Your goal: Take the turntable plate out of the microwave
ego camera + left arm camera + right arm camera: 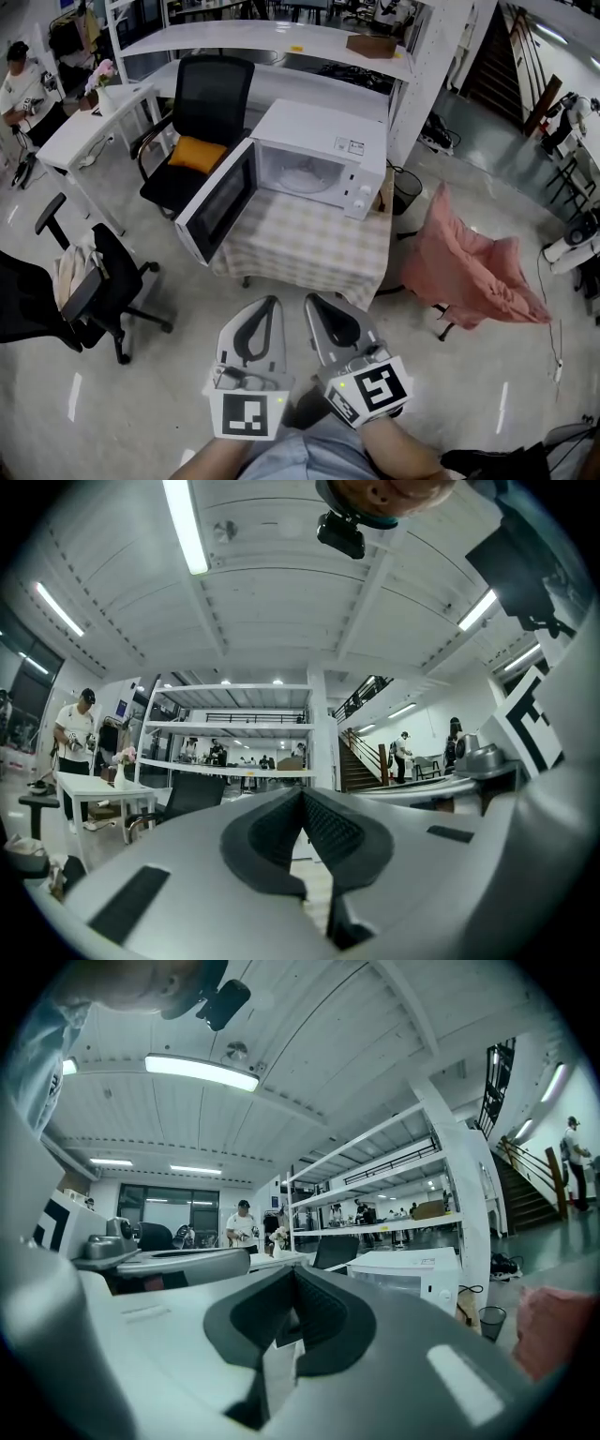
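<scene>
A white microwave (pixel 323 139) stands on a small table with a checked cloth (pixel 300 244), its door (pixel 217 200) swung open to the left. Inside it, the glass turntable plate (pixel 302 176) lies flat on the cavity floor. My left gripper (pixel 273 302) and right gripper (pixel 310 300) are side by side at the bottom of the head view, a good way short of the table, both pointing towards it. Both are shut with nothing between the pads. The right gripper view shows its closed tips (pixel 294 1269) and the microwave (pixel 403 1274) ahead to the right. In the left gripper view the tips (pixel 302 794) meet.
A black office chair with an orange cushion (pixel 202 150) stands left of the microwave, and another black chair (pixel 89 281) stands nearer on the left. A chair under pink cloth (pixel 473 267) is at the right. White desks, shelving and a bin (pixel 406 187) lie behind.
</scene>
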A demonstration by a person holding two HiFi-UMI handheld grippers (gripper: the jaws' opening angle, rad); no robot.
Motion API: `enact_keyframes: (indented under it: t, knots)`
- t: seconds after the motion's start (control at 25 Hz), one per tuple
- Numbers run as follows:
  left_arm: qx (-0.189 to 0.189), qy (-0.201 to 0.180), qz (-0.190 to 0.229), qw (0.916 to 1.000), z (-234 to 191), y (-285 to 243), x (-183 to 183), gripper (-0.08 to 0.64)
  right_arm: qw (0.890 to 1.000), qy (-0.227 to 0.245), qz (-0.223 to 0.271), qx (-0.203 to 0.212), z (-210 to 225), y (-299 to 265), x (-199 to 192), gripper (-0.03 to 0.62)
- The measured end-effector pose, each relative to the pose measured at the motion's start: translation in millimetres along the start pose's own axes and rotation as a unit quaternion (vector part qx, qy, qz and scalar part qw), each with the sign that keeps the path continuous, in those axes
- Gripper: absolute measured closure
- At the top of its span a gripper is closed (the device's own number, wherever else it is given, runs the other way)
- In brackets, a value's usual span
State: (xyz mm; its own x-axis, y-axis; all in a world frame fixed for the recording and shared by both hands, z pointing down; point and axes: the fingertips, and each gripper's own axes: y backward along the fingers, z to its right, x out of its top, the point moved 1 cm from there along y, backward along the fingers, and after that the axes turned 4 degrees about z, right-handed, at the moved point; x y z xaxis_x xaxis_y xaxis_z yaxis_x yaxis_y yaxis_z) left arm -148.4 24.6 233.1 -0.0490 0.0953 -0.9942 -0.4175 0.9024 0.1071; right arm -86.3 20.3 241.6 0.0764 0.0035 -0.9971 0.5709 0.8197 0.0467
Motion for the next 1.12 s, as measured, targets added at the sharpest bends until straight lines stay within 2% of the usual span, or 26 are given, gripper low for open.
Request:
enact_keyframes:
  t: [0.4, 0.72, 1.12]
  knots:
    - [-0.011, -0.003, -0.001, 0.9999, -20.7, -47.6, -14.1, 0.554, 1.000, -0.006, 0.000, -0.013, 35.0, -40.7, -8.8, 0.592]
    - [-0.030, -0.002, -0.027, 0.9992, -35.8, -127.9, -43.7, 0.554, 0.999, -0.024, -0.002, -0.032, 102.0, -94.3, -21.5, 0.592]
    - [-0.054, -0.008, -0.035, 0.9979, -45.6, -227.6, -56.1, 0.554, 0.998, -0.045, -0.012, -0.047, 181.5, -155.3, -30.7, 0.592]
